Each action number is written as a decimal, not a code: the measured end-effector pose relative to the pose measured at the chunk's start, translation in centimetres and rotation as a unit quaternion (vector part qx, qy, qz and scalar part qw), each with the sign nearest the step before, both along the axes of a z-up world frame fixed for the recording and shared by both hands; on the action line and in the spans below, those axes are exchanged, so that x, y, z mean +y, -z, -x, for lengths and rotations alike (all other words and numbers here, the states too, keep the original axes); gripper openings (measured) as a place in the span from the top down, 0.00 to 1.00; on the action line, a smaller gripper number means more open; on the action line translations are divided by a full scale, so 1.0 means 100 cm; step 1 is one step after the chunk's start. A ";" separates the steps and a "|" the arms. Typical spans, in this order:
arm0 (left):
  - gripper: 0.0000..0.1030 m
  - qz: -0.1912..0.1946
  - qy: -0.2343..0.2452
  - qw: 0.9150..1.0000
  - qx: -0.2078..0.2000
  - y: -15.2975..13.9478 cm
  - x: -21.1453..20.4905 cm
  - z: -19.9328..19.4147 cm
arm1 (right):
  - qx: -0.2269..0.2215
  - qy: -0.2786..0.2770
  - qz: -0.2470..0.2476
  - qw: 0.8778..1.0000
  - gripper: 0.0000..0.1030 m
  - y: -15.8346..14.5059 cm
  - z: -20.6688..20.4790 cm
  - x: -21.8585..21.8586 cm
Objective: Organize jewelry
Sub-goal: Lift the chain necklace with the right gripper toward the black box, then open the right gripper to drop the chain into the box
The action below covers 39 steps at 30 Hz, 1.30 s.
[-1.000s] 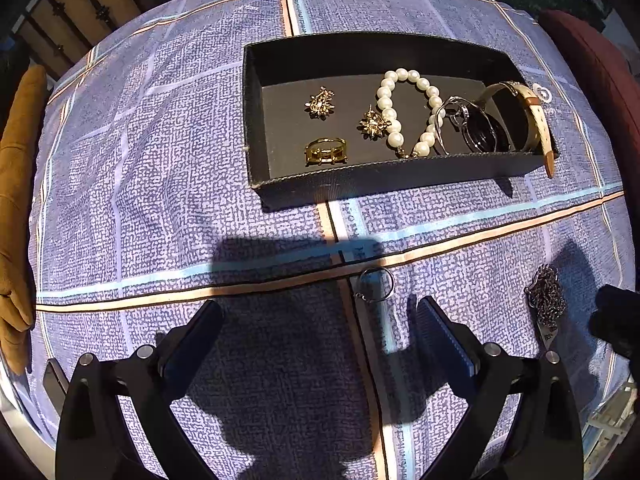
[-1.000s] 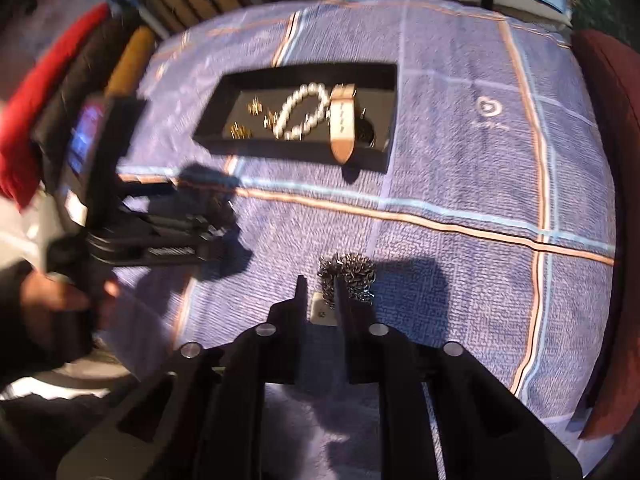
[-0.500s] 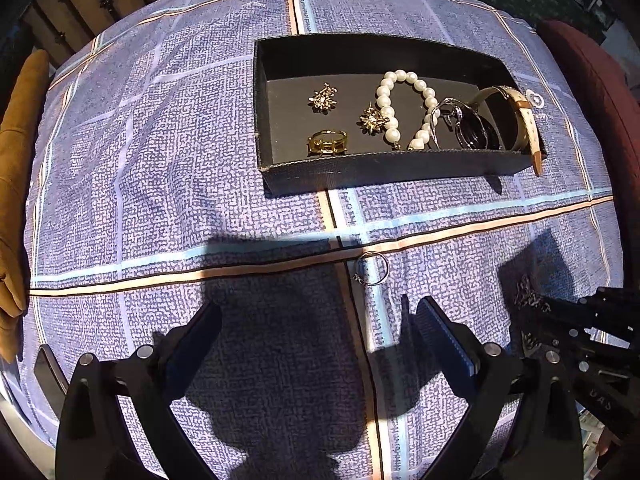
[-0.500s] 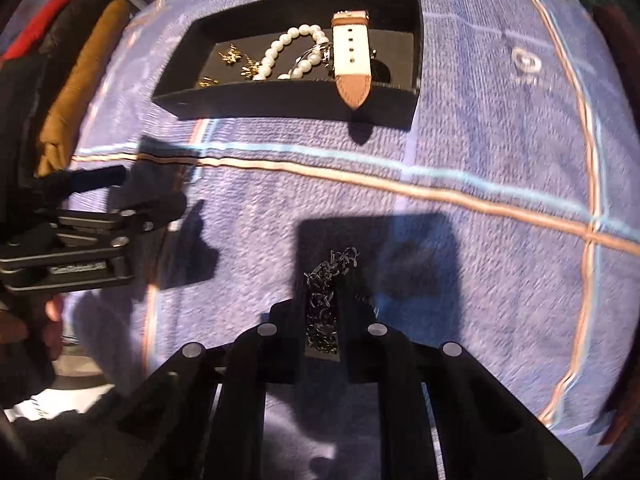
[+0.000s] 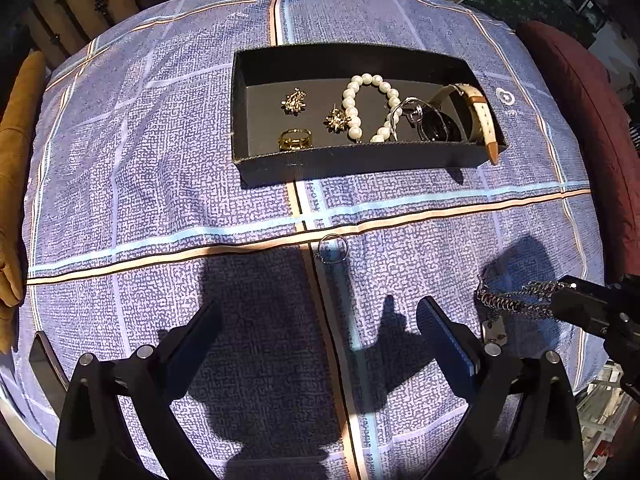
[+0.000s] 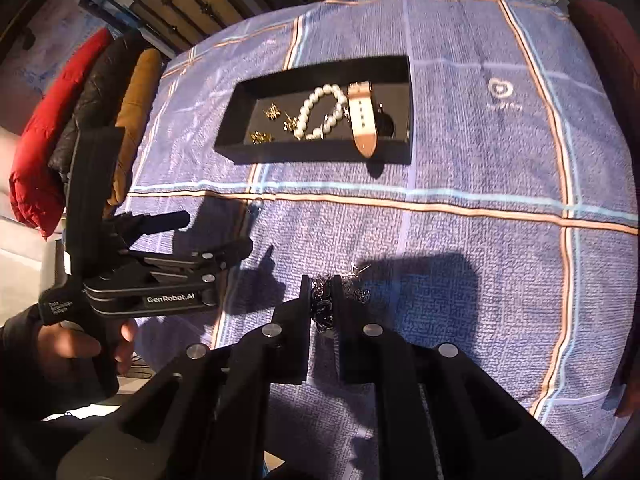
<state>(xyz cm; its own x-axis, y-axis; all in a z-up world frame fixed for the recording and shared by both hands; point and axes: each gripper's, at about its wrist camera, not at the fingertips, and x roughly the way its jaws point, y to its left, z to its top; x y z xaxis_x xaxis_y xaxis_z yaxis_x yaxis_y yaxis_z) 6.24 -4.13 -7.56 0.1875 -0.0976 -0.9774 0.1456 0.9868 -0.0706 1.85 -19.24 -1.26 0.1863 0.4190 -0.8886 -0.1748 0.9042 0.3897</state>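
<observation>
A black tray (image 5: 360,160) (image 6: 320,156) on the blue checked cloth holds two gold brooches, a gold ring (image 5: 295,139), a pearl bracelet (image 5: 352,112) (image 6: 316,112), sunglasses (image 5: 432,124) and a white-strapped watch (image 5: 482,120) (image 6: 362,120). A silver ring (image 5: 332,249) lies on the cloth in front of my open left gripper (image 5: 320,324) (image 6: 216,240). My right gripper (image 6: 322,292) (image 5: 560,304) is shut on a dark metal chain (image 6: 324,308) (image 5: 508,300) and holds it just above the cloth, right of the left gripper.
A maroon cushion (image 5: 592,120) borders the right side. Brown, black and red cushions (image 6: 60,140) lie along the left. Metal railings stand behind the far edge. A white heart logo (image 6: 500,90) marks the cloth right of the tray.
My right gripper has closed on the chain and lifted it off the cloth. The left gripper drew back slightly and stays open.
</observation>
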 end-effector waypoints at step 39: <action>0.10 -0.026 0.066 0.997 -0.031 -0.063 -0.030 -0.131 | -0.026 -0.014 0.038 0.999 0.90 -0.040 -0.153 0.040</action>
<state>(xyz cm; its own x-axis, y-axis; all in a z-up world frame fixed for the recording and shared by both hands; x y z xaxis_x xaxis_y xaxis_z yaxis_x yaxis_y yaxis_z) 19.31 -7.18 -1.26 0.2370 -0.0748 -0.9686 0.2763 0.9610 -0.0066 17.15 -15.29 2.78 0.2220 0.3555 -0.9079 -0.2182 0.9256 0.3091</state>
